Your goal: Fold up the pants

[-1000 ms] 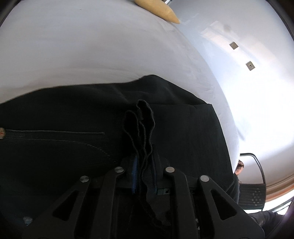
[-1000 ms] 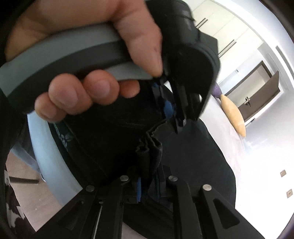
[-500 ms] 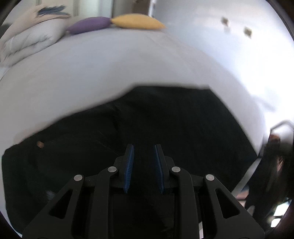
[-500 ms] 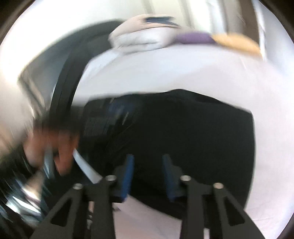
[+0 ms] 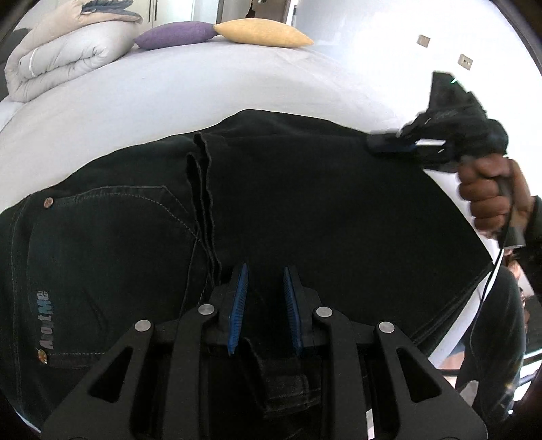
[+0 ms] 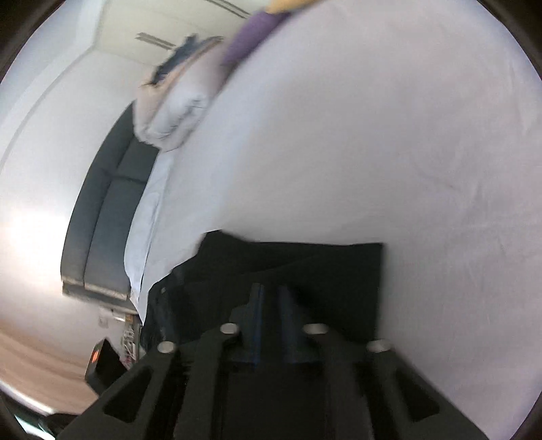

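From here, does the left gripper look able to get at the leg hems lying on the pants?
Probably yes. The left gripper is open and empty, and the hems lie exposed on the folded pants just ahead-left of it; the right gripper is off at the far edge.

My pants are black denim, pale stitching round the left pocket, copper rivets, and a label with silver and pale blue letters at near left. Bedsheet is plain white with a lilac tint. Far side: purple cushion, yellow cushion, folded duvet cream and white. My left gripper is black with blue pads; right gripper matches. Sofa at left is dark grey-blue; floor tan.
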`<state>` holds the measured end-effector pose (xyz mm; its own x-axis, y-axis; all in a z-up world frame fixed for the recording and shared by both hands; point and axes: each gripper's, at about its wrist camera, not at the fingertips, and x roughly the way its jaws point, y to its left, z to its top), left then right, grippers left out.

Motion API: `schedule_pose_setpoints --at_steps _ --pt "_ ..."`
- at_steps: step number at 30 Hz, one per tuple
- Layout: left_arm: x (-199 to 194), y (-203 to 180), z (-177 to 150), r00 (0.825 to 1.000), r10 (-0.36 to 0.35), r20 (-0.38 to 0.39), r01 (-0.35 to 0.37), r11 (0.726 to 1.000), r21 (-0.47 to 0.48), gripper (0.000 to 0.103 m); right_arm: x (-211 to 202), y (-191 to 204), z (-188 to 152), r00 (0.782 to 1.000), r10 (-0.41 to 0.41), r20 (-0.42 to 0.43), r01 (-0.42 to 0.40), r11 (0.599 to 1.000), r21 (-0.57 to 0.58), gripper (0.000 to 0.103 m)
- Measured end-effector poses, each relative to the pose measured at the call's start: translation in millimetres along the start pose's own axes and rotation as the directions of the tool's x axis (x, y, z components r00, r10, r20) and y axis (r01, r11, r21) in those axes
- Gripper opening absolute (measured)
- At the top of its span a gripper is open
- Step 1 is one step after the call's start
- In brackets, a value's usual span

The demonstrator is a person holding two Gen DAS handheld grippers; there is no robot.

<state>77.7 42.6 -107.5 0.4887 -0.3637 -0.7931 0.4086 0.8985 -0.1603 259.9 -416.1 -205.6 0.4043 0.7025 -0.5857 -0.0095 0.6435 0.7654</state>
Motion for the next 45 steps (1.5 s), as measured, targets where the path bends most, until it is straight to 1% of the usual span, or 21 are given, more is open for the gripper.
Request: schedule_pose_setpoints --at_steps 2,3,8,12,14,17,20,22,26,28,30,38,41,43,45 --pt "-0.7 2.0 -1.7 1.000 0.006 0.004 -0.006 1.000 0.006 0.021 3.2 -12.4 -10.2 0.998 0.061 0.001 -0.061 0.997 0.050 0.000" --pt "-0.9 2.8 -2.2 1.000 0.006 0.005 -0.006 1.000 0.008 0.021 4.4 -3.5 -15.3 0.998 0.068 -0.002 -0.068 0.996 0.050 0.000" --pt "1.4 2.6 -6.6 1.000 0.000 0.012 0.000 1.000 0.007 0.021 -5.2 6.3 -45.4 0.998 0.061 -0.024 -0.060 0.998 0.035 0.000" --pt "-1.5 2.2 -8.1 1.000 0.000 0.015 0.000 1.000 0.005 0.021 -14.0 18.1 -81.3 0.996 0.069 -0.048 -0.068 0.998 0.017 0.002" --pt "1.1 1.7 -10.4 1.000 0.000 0.018 0.000 1.000 0.003 0.021 -9.9 25.5 -99.6 0.995 0.077 -0.058 -0.076 0.997 0.018 0.002" --pt "0.4 2.9 -12.2 1.000 0.000 0.022 0.000 1.000 -0.002 0.021 -18.9 27.4 -128.3 0.995 0.083 -0.062 -0.081 0.996 0.029 0.003" --pt "-0.5 2.7 -13.9 1.000 0.003 0.028 -0.003 1.000 -0.004 0.021 -28.0 28.9 -151.6 0.995 0.073 -0.068 -0.070 0.997 0.036 0.002" --pt "-0.6 2.1 -15.2 0.999 0.003 0.032 -0.003 1.000 -0.009 0.021 -31.8 30.7 -162.3 0.997 0.046 -0.062 -0.044 0.999 0.025 0.001" --pt "-1.8 3.7 -18.0 0.999 -0.008 0.043 0.009 1.000 -0.019 0.021 -28.1 29.8 -169.1 0.999 0.035 -0.039 -0.034 0.999 0.024 0.000" --pt "-3.5 6.5 -18.4 0.998 -0.026 0.050 0.028 0.999 -0.042 0.021 -24.0 29.9 -170.3 0.999 0.031 -0.023 -0.031 0.999 0.009 0.000" --pt "-6.8 11.0 -19.6 0.997 -0.046 0.058 0.050 0.996 -0.071 0.021 -23.6 25.0 -171.5 0.999 0.046 -0.009 -0.046 0.999 0.021 0.000" --pt "-26.5 22.1 -30.5 0.995 -0.068 0.080 0.080 0.985 -0.155 0.021 -26.2 18.3 -178.6 0.997 0.062 0.036 -0.062 0.998 0.005 0.000" --pt "-40.8 31.6 -37.7 0.993 -0.072 0.095 0.090 0.975 -0.205 0.022 -26.6 19.9 -179.9 0.998 0.051 0.047 -0.051 0.999 0.001 0.000" --pt "-57.2 40.0 -46.6 0.987 -0.096 0.128 0.125 0.962 -0.242 0.022 -27.5 21.0 -180.7 0.998 0.046 0.053 -0.046 0.999 0.004 0.000" --pt "-77.0 55.9 -60.1 0.977 -0.120 0.175 0.170 0.936 -0.309 0.024 -29.0 23.2 -181.8 0.997 0.039 0.063 -0.040 0.999 0.005 0.000"
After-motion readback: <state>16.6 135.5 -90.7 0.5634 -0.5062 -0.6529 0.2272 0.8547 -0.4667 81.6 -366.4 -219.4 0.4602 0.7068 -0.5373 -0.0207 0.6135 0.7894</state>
